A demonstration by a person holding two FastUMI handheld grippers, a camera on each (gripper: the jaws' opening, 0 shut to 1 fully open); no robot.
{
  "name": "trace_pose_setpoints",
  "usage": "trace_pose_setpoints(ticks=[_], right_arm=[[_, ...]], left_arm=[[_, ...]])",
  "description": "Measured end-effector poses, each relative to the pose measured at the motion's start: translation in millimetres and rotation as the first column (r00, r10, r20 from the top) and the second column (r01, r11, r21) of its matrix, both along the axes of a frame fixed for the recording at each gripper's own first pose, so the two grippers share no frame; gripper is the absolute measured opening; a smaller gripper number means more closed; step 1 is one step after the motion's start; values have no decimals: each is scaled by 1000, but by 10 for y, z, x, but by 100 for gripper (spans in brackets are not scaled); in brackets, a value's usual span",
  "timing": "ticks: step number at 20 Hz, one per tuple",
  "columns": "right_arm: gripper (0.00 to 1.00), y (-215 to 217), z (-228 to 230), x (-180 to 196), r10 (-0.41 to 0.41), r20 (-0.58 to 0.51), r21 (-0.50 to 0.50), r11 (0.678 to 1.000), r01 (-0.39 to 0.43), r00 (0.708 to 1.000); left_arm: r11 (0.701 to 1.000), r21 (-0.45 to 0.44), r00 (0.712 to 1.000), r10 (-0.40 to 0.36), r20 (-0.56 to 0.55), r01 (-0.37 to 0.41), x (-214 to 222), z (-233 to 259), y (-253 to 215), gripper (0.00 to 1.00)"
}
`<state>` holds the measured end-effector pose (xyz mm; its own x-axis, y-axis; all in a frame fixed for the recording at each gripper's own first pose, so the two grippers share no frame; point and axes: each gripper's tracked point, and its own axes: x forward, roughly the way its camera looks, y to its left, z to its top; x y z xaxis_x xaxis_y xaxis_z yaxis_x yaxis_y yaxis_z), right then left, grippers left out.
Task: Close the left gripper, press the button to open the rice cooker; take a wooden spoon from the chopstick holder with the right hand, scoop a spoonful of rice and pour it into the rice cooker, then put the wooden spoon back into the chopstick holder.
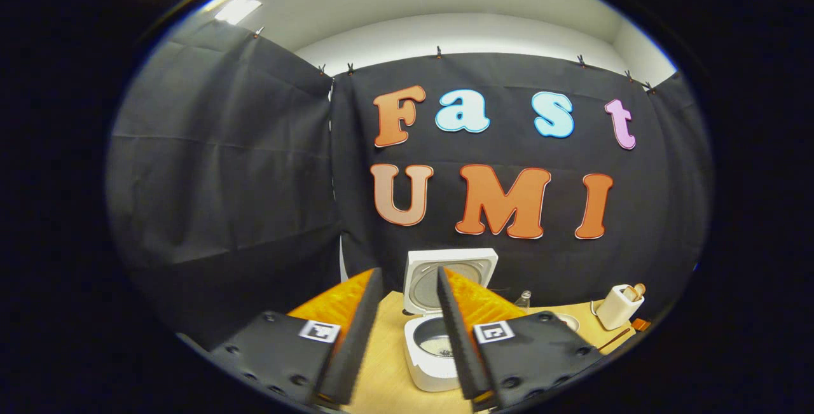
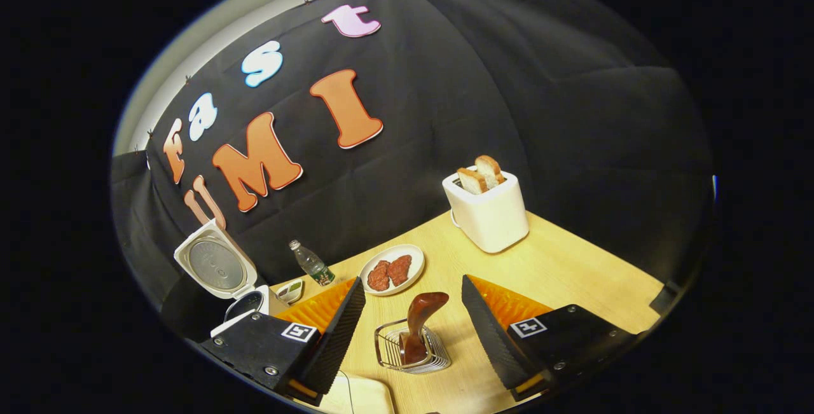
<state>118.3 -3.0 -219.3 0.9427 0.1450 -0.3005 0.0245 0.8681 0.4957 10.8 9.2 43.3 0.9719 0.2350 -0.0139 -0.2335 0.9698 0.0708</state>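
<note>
Rice cooker [image 1: 439, 331] showing smooth white plastic shell, lid liner dull metal. Table [image 2: 572, 268] showing pale matt wood grain. Wire holder [image 2: 410, 350] at 6 o'clock gleaming as glossy metal; spoon [image 2: 421, 318] in it looking like polished dark wood. Toaster [image 2: 488, 210] at 1 o'clock showing smooth matt white. Bottle [image 2: 311, 264] showing clear plastic.

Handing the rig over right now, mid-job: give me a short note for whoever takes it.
Left gripper: open, empty, facing the rice cooker.
Right gripper: open, empty; the wooden spoon is ahead between its fingers, not gripped.
Things: the spoon stands in the wire chopstick holder on the table.
Done: the cooker lid is up.
Unclear: something pale lies in the pot; I cannot tell whether the scoop was poured.
Left, if not: take spoon, scoop rice, pour, return spoon.
</note>
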Motion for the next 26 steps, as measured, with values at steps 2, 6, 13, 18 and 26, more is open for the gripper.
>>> trace_pose_setpoints(ticks=[2, 6, 13, 18, 26], right_arm=[[95, 60, -144, 57, 12, -34, 32, 999, -11, 999], [92, 137, -359, 172, 31, -89, 77, 997, -25, 996], [70, 193, -440, 358, 50, -101, 127, 991, -37, 994], [49, 250, -559, 369, 68, -113, 156, 987, -50, 991], [28, 344, -621, 391, 92, -108, 199, 978, -69, 990]], left_arm=[[1000, 8, 1000, 12, 3, -12, -86, 12, -2, 75], [999, 31, 1000, 22, -5, -22, -152, 10, -24, 82], [995, 93, 999, 35, 19, -37, -255, 33, -84, 88], [994, 74, 997, 79, 16, -80, -376, -56, 32, 95], [993, 55, 994, 108, 14, -108, -423, -161, 169, 100]])
